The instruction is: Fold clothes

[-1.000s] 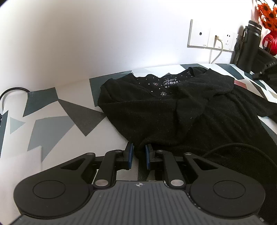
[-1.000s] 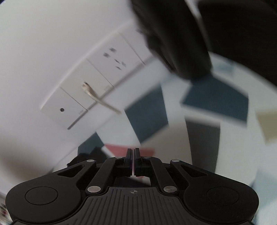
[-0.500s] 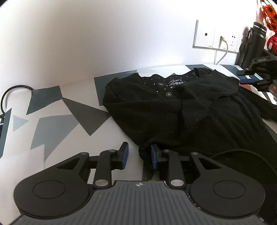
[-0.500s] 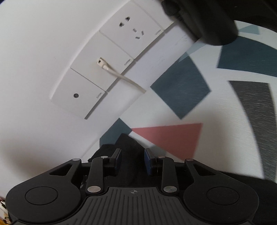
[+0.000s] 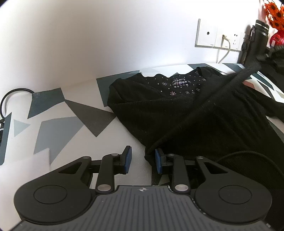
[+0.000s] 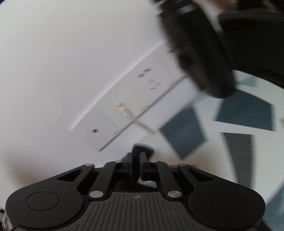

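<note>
A black sweater (image 5: 177, 115) with a beaded neckline lies spread on the patterned tablecloth (image 5: 62, 131). One sleeve (image 5: 213, 101) is pulled up taut across it, rising toward the upper right. My left gripper (image 5: 142, 160) is open low over the cloth. The sweater's near hem corner (image 5: 150, 154) lies just beside its right pad, and nothing is pinched. In the blurred right wrist view, my right gripper (image 6: 136, 160) is shut on a bunch of the black sleeve (image 6: 140, 148), raised above the table near the wall.
A black bottle (image 5: 255, 40) (image 6: 195, 53) stands at the back right beside wall sockets (image 5: 220, 40) with a white cable plugged in. Orange flowers (image 5: 275, 10) are behind it. A black cable (image 5: 248, 154) crosses the sweater's right side, and another loops at the far left (image 5: 10, 96).
My left gripper opened and let go of the hem. My right gripper opened over the black sleeve, shut on it and rose, so the sleeve now stretches taut.
</note>
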A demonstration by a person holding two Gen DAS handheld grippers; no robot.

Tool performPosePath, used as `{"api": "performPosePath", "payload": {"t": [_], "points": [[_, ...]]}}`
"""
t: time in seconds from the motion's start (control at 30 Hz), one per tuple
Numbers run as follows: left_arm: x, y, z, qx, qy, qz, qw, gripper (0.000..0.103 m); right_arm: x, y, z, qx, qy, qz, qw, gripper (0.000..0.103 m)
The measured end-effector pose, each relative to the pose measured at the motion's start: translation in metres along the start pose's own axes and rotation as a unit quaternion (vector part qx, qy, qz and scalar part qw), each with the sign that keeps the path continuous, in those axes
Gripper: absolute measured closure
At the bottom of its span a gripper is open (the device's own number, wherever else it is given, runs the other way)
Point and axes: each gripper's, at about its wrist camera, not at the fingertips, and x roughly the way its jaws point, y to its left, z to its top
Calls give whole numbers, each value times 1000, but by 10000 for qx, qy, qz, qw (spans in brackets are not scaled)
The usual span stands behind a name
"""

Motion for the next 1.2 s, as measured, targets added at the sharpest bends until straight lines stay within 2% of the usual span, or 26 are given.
{"api": "performPosePath", "payload": {"t": [0.13,0.27,0.33,0.37,0.4,0.47,0.63,0.8,0.83,0.87,0.9,1.03,1.13,1.2], "points": [[0,0,2,108,48,-51,9999,74,-10,-31,-15,99,343,-656,9972,102],[-1,1,4,198,113,-148,9996,73,-21,-54,-26,533,365,-653,9958,103],[-2,1,5,226,131,-176,9995,73,-24,-57,-29,687,395,-490,9956,99],[-3,2,5,210,127,-223,9994,73,-26,-58,-31,764,408,-416,9954,94],[-5,2,6,179,118,-286,9994,73,-29,-58,-34,843,406,-391,9948,82],[-7,4,6,124,131,-331,9993,72,-34,-56,-40,994,407,-344,9936,74],[-6,7,0,91,209,-203,9995,66,-23,-55,-50,1088,496,-542,9913,74],[-7,11,-1,-26,197,-108,9997,57,-7,-50,-45,795,533,-705,9929,76],[-6,11,-1,-37,206,-96,9997,56,-5,-49,-45,746,530,-724,9932,79],[-6,12,-2,-58,210,-92,9997,56,-3,-48,-44,687,512,-778,9933,93],[-7,13,-2,-93,203,-94,9997,55,-4,-46,-44,633,464,-786,9938,96],[-15,19,-1,-392,60,-180,9991,51,-11,-25,-45,8,220,-615,9979,97],[-26,27,1,-727,-188,-263,9968,49,-10,-3,-51,-615,339,-300,9971,97],[-33,34,3,-956,-327,-213,9946,47,-7,9,-55,-768,406,-145,9961,97]]}}
